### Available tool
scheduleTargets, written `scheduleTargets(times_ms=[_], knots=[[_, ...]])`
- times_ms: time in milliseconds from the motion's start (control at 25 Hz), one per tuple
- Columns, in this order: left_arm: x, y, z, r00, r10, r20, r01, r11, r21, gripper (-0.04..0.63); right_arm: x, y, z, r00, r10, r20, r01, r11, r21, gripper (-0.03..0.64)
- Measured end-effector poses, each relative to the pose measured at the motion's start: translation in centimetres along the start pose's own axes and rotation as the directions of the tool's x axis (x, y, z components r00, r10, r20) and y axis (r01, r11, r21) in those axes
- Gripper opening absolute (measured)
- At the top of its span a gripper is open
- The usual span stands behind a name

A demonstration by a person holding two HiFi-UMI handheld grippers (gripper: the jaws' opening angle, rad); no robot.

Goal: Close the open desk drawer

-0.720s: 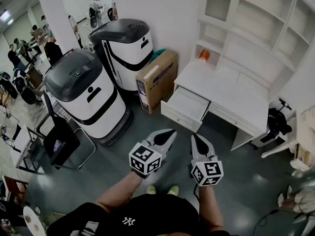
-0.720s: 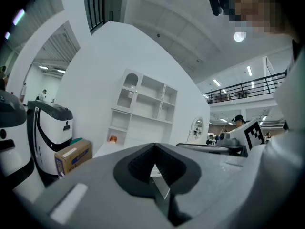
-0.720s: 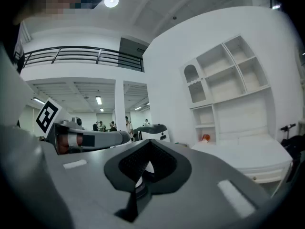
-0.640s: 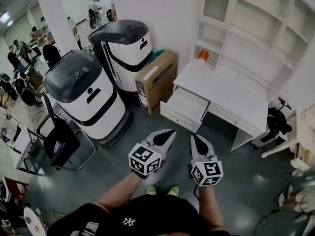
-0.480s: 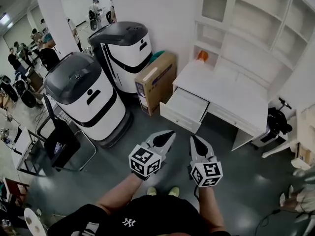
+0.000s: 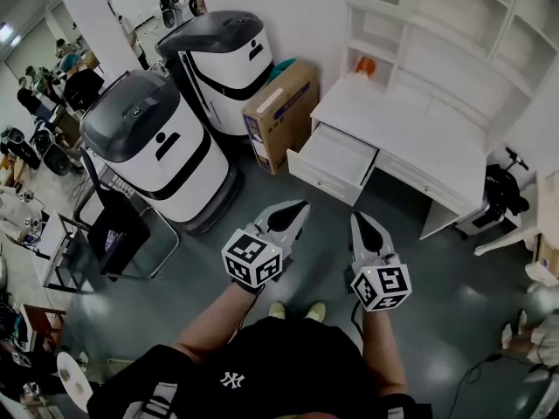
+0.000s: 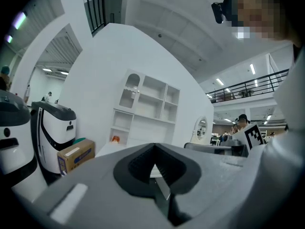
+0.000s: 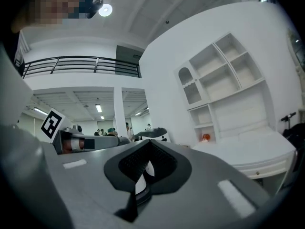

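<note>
White drawer [image 6: 336,157], pulled out, likely light and rigid; push flat on front panel [image 6: 316,184]; left gripper [image 6: 300,207] and right gripper [image 6: 357,218] fingers closed, empty.

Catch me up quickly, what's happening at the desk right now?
A person stands back from the white desk, holding the left gripper and right gripper level in front of them. Both are shut and empty. The desk drawer is pulled open next to a cardboard box, and neither gripper has reached it yet.
</note>
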State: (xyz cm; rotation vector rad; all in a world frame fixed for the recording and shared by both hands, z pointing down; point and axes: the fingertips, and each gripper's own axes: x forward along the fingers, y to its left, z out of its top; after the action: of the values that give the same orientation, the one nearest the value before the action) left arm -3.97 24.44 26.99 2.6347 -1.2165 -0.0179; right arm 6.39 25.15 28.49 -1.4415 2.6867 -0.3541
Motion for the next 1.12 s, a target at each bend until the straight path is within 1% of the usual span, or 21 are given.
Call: scheduleTargets(times_ms=[120,240,400,480,640,880,1120], knots=[[0.2,0.1,-0.6,1.0,0.026,-0.011,-0.026,1.0,-0.005,0.0,-0.6,-1.0,-0.6,1.0,0.008,-0.002,-0.008,0.999,0.04,0.023],[0.8,-0.7,-1.3,0.999,0.036,-0.023,-0.036,0.999,0.001,0.0,-1.0,-1.7,-1.3,1.0,0.019,-0.012,-0.019,0.999,0.038,0.023],[1.7,-1.3,-2.0,0.999,0.038,-0.035,-0.038,0.999,0.021,0.0,-0.8,-2.2,-2.0,0.999,0.045,-0.02,-0.044,0.998,0.042,0.023],[2.0,-1.3,-2.2,0.999,0.036,-0.036,-0.036,0.999,0.02,0.0,-0.5,-2.2,-2.3,0.998,0.056,-0.028,-0.054,0.998,0.041,0.023],[3.2,-0.8,-2.5,0.999,0.028,-0.043,-0.027,0.999,0.021,0.0,0.6,-2.9,-2.6,0.998,0.054,-0.038,-0.053,0.998,0.038,0.023],[5.5,2.8,-3.0,0.999,0.019,-0.043,-0.019,1.0,0.004,0.0,4.2,-4.1,-3.8,0.997,0.046,-0.062,-0.044,0.998,0.034,0.023],[9.9,8.5,-3.5,0.998,-0.029,-0.046,0.03,1.0,0.01,0.0,10.8,-6.1,-5.1,0.995,0.018,-0.098,-0.018,1.0,0.003,0.025]])
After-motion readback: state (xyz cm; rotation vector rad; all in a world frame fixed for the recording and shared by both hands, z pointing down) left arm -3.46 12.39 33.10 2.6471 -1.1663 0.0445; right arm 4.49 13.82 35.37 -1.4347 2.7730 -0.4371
